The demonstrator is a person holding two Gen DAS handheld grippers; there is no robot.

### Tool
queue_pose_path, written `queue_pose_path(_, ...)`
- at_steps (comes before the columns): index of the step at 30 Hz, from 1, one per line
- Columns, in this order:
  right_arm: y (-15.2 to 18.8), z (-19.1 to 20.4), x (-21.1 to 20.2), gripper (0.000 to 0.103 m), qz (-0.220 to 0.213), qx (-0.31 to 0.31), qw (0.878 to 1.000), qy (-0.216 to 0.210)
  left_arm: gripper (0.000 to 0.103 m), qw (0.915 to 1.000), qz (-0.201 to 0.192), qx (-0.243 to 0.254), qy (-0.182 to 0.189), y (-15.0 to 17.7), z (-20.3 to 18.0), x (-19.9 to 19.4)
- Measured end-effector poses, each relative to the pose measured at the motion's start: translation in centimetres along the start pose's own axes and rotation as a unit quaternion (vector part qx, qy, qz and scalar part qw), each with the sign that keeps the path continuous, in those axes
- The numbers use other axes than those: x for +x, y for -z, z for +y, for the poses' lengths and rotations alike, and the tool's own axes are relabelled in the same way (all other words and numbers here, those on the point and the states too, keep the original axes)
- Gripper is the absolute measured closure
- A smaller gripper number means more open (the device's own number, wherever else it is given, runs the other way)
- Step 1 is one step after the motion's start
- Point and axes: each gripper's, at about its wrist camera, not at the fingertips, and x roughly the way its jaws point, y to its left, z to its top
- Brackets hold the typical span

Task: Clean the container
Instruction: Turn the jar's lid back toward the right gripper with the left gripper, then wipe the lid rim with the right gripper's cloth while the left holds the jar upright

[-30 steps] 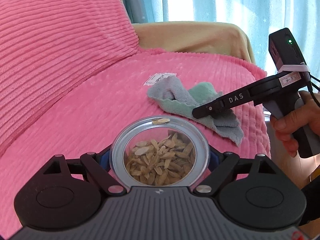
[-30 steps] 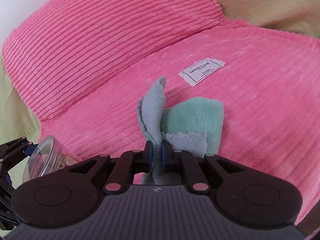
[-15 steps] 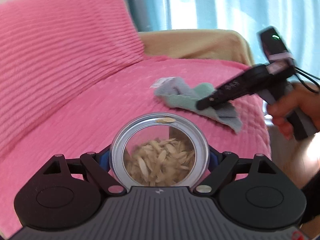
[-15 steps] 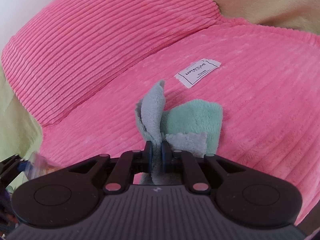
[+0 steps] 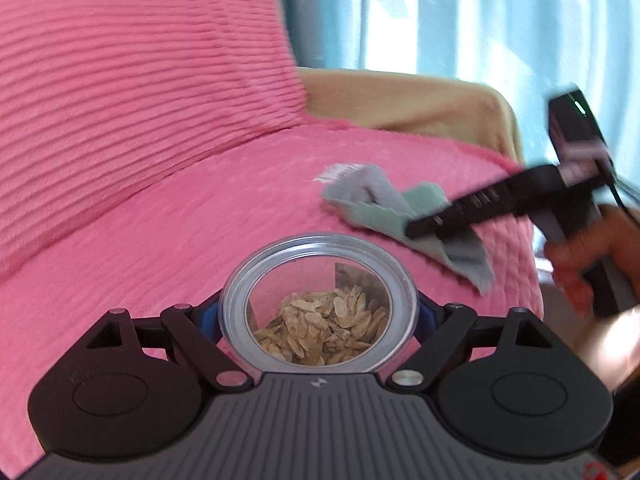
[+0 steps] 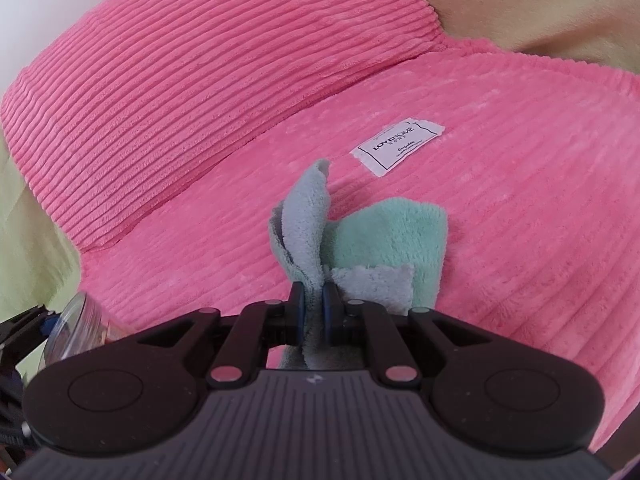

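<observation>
A clear round container (image 5: 318, 300) with pale dried slices in it sits between my left gripper's fingers; my left gripper (image 5: 318, 312) is shut on it, its open mouth facing the camera. In the right wrist view the container (image 6: 76, 332) shows at the far left edge. A grey and mint-green cloth (image 6: 360, 248) lies on the pink cushion, one grey fold standing up. My right gripper (image 6: 313, 314) is shut on that fold. From the left wrist view, the right gripper (image 5: 416, 228) and the cloth (image 5: 384, 200) are blurred, with a hand (image 5: 584, 256) on the handle.
A pink ribbed sofa seat (image 6: 520, 220) and back cushion (image 6: 200, 80) fill both views. A white fabric label (image 6: 396, 146) lies beyond the cloth. A tan armrest (image 5: 400, 100) and blue curtains (image 5: 460, 12) stand behind. Green fabric (image 6: 24, 240) borders the left.
The left gripper tilted the container, and the slices slid to the lower side. The right gripper stayed shut on the cloth and lifted slightly.
</observation>
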Motion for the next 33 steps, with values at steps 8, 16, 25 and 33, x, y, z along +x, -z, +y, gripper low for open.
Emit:
queue_pose_path(8, -0.5, 0.2, -1.1, 0.095, -0.025, -0.003, 0.999, -0.030, 0.017, 0.9995, -0.030, 0.011, -0.001, -0.6, -1.6, 1.3)
queue_pose_path(16, -1.1, 0.5, -2.3, 0.097, -0.051, -0.006, 0.997, -0.060, 0.017, 0.9980, -0.049, 0.039, 0.002, -1.1, -3.3, 4.1)
queue_pose_path(25, -1.7, 0.7, -3.6, 0.097, -0.079, -0.010, 0.992, -0.093, 0.014, 0.9980, -0.055, 0.032, 0.003, 0.1, -3.0, 4.7)
queue_pose_path(33, -2.3, 2.4, -4.2, 0.097, -0.090, -0.037, 0.985, -0.141, 0.011, 0.9976, -0.061, 0.031, 0.005, 0.8, -2.8, 3.8)
